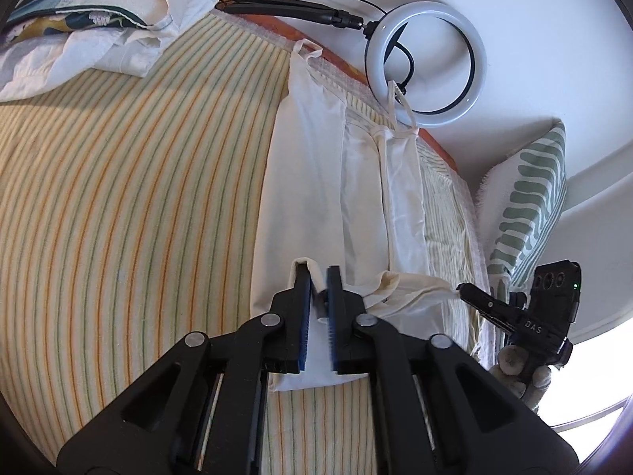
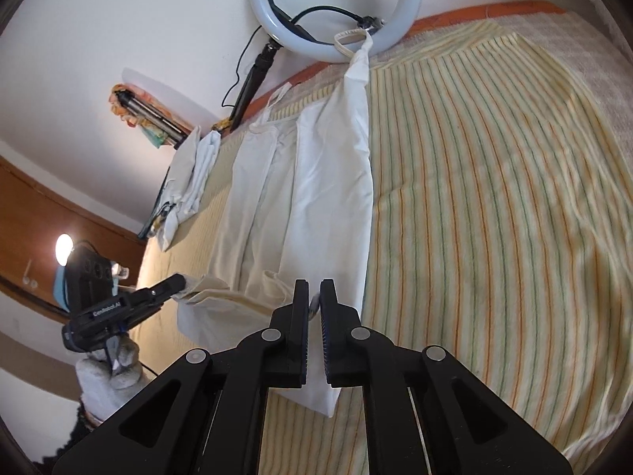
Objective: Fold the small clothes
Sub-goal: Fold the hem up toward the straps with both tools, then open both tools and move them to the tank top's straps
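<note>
A white strappy garment [image 1: 312,182] lies lengthwise on the striped bed cover [image 1: 118,198], sides folded inward, straps at the far edge. It also shows in the right wrist view [image 2: 316,190]. My left gripper [image 1: 318,273] is shut on the garment's near hem, cloth draped over its left finger [image 1: 302,289]. My right gripper [image 2: 313,287] is shut on the hem's other corner. Each gripper shows from the other side, the right gripper [image 1: 467,289] and the left gripper [image 2: 182,277], both pinching lifted cloth.
A lit ring light [image 1: 425,57] on a black stand lies beyond the bed's far edge. A pile of folded clothes [image 1: 99,27] sits at the bed's far left corner. A green-patterned pillow [image 1: 526,198] leans at the right. A white wall lies behind.
</note>
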Demonstrator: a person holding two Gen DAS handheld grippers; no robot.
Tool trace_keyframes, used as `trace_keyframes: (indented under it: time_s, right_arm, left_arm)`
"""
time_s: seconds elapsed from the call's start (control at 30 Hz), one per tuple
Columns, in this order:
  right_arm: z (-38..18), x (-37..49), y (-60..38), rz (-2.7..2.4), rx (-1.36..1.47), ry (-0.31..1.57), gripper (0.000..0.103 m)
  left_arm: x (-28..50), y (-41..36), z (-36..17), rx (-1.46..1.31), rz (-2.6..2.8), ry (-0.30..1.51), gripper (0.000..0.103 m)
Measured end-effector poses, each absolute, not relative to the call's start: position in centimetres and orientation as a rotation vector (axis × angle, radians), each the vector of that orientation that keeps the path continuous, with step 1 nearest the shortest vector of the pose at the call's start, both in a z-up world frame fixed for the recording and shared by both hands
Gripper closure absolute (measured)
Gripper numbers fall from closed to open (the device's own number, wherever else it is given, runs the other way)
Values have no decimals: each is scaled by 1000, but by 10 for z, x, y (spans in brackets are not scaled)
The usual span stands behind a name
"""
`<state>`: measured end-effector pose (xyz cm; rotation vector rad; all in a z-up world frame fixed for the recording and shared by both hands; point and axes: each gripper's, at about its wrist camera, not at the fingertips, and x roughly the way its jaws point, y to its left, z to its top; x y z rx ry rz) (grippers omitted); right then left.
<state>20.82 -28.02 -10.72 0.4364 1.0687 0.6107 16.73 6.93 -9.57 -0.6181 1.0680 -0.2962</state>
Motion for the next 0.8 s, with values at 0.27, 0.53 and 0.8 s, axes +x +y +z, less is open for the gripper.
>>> trace_keyframes:
  time_s: [0.27,0.53,0.8]
  right_arm:
    - [-96,192,-263,621,282,1016,82]
    - [-95,184,-244,603,120,994,82]
    - [-86,202,-248,542,78,963,82]
  left_arm:
    - [159,74,-74,-583,-304,969,49]
    - [152,44,-75,-417,-326,995,56]
    - [169,44,-69,-400,-294,973,56]
